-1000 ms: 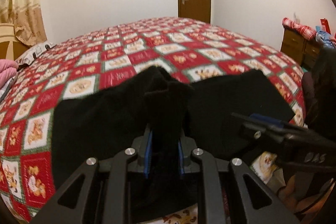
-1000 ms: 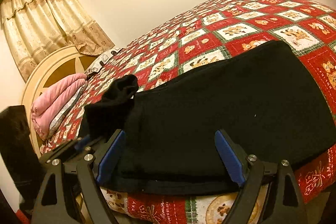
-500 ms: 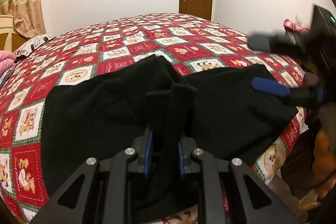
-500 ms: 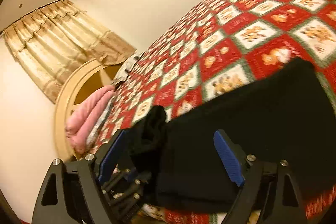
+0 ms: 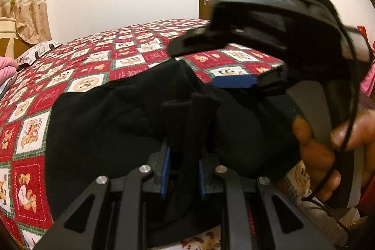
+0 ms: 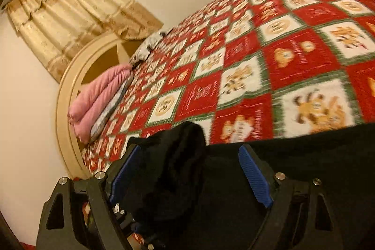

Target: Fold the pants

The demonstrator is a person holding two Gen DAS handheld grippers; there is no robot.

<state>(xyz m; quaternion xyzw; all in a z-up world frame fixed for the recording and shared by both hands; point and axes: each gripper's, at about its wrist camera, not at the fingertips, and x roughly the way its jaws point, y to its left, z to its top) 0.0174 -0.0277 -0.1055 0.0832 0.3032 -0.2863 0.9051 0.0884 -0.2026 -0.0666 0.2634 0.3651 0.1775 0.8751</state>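
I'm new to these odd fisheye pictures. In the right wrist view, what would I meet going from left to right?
Curtain → headboard → pink bedding → bunched black pants held up by the left tongs → red patchwork quilt.

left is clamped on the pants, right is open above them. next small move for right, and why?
Probably lower the right gripper and shut it on the pants edge. It is open, over the black cloth, while the left gripper already pinches a bunched fold.
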